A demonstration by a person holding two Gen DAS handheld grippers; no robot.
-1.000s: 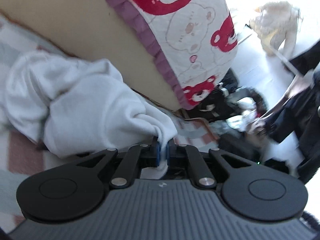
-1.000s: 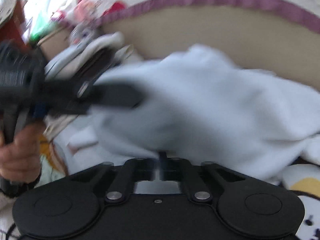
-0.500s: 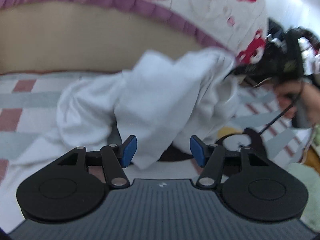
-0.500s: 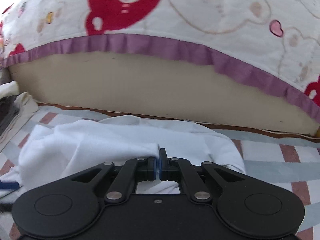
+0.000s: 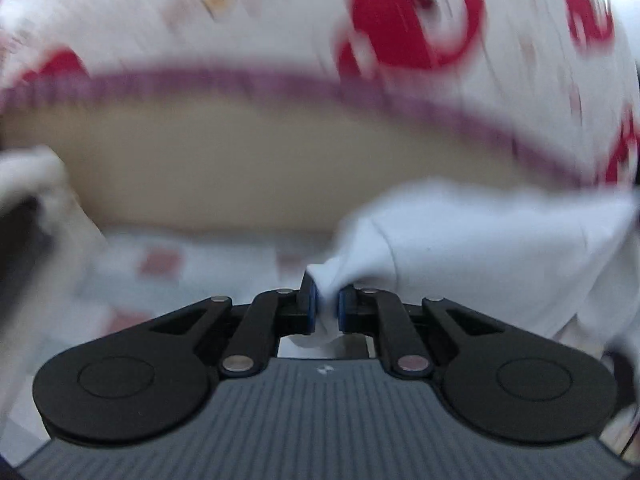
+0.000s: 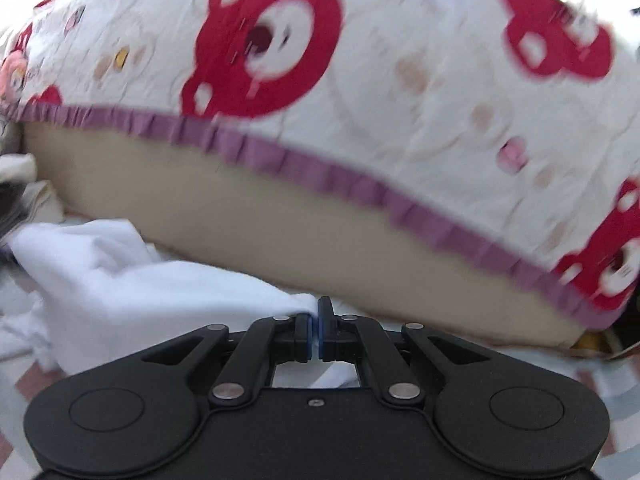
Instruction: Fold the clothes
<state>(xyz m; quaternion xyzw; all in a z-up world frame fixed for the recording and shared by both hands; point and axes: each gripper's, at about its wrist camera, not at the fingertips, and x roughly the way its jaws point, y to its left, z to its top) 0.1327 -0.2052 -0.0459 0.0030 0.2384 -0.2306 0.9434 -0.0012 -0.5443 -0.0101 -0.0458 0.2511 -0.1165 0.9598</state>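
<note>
A white garment [image 5: 480, 240] stretches to the right from my left gripper [image 5: 326, 304], which is shut on a bunched corner of it between the blue pads. In the right wrist view the same white garment [image 6: 140, 280] runs off to the left, and my right gripper [image 6: 316, 328] is shut on another edge of it. The cloth hangs between the two grippers above a checked pink and grey floor mat [image 6: 24, 384]. Both views are blurred by motion.
A beige mattress side [image 6: 280, 240] fills the middle of both views, topped by a white bedcover with red bears and a purple frill [image 6: 360, 184]. A pale cloth pile [image 5: 36, 184] lies at the left edge.
My left gripper, open half a second ago, has shut on a corner of the white garment. Both grippers have swung apart, drawing the cloth out between them.
</note>
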